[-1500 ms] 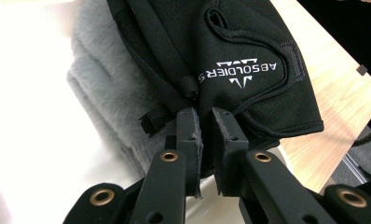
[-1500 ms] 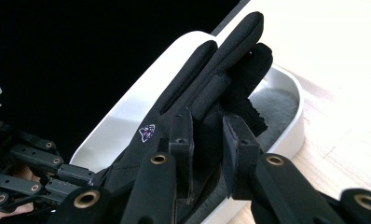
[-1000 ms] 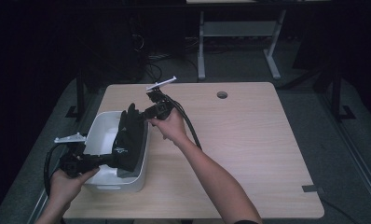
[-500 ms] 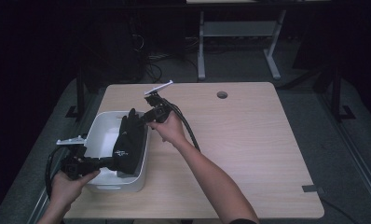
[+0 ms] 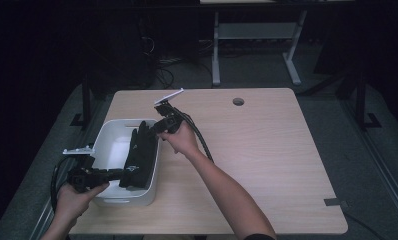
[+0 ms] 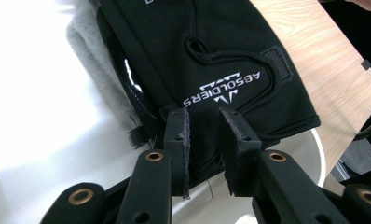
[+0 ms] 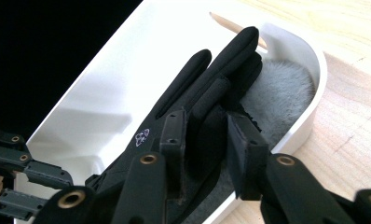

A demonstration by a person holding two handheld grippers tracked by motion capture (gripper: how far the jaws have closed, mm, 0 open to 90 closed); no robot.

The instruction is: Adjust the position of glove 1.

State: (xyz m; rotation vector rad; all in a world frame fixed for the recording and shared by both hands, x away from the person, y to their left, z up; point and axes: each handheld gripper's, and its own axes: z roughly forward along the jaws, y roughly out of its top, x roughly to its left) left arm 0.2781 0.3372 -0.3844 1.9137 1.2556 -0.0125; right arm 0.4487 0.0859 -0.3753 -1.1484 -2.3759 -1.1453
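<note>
Lying across the white plastic bin [image 5: 104, 145], the black fabric glove [image 5: 139, 157] is pinched by both grippers: left gripper [image 6: 203, 135] at its cuff, right gripper [image 7: 206, 135] on fingers. Right gripper view reveals grey fur [image 7: 281, 93] and a wooden pencil [image 7: 230, 23].

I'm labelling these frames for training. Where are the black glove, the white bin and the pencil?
black glove [image 6: 249, 56]: left gripper view, back of the hand above the logo.
white bin [image 5: 107, 134]: high view, bare inner floor, left part.
pencil [image 7: 225, 21]: right gripper view, wooden shaft near the tip.
</note>
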